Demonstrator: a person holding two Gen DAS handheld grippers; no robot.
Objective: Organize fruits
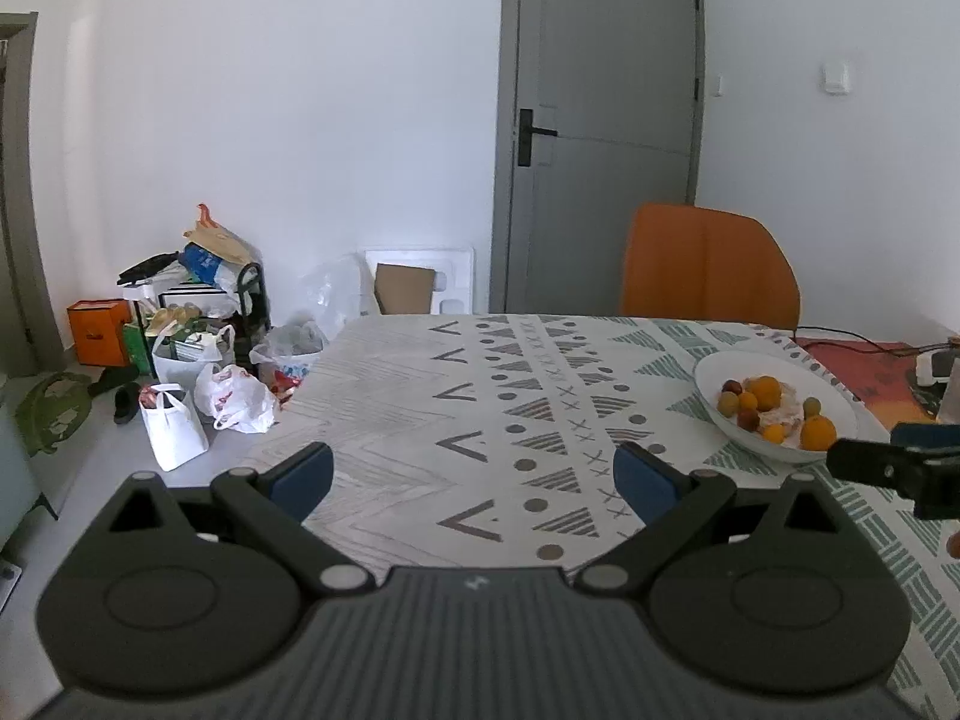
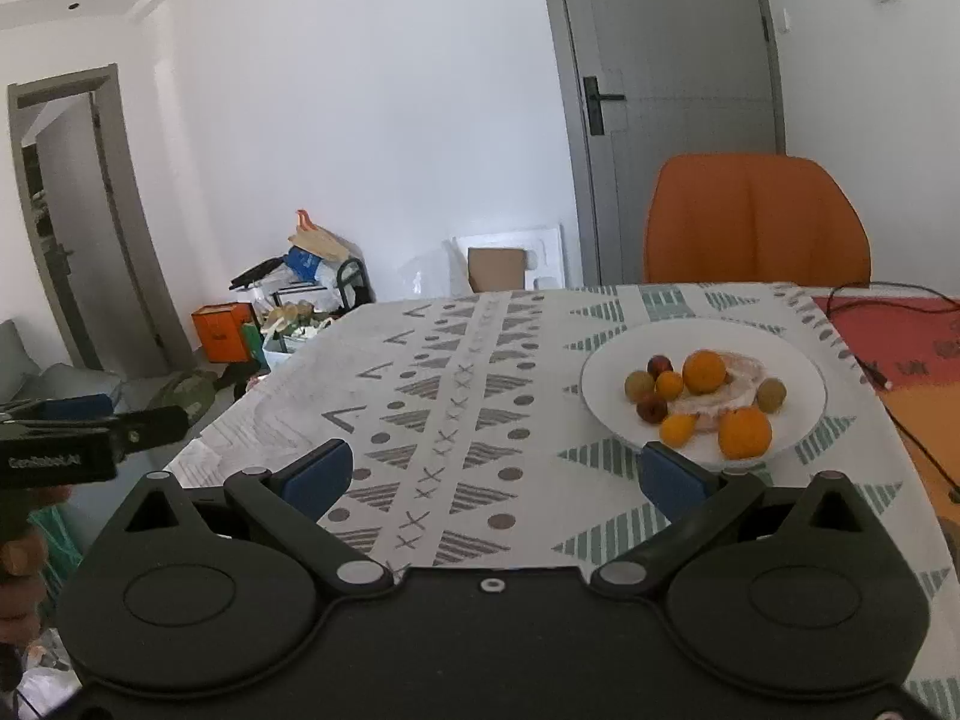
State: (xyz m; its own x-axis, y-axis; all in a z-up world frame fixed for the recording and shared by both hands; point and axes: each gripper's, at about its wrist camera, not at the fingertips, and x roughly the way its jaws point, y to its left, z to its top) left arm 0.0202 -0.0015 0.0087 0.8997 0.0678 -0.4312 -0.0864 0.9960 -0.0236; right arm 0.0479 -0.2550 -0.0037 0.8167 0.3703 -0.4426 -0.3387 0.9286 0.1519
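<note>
A white bowl (image 2: 798, 354) sits on the patterned tablecloth at the right; it also shows in the left wrist view (image 1: 720, 366). It holds several small fruits: oranges (image 2: 703, 371), dark red plums (image 2: 651, 408) and green ones (image 2: 639, 384). My right gripper (image 2: 495, 477) is open and empty, just in front of the bowl. My left gripper (image 1: 474, 474) is open and empty over the bare cloth, left of the bowl. Each gripper shows at the edge of the other's view.
An orange chair (image 2: 756, 222) stands behind the table by a grey door (image 1: 606, 120). A black cable (image 2: 888, 384) crosses the red cloth at the right. Bags and boxes (image 1: 198, 360) clutter the floor beyond the table's left edge.
</note>
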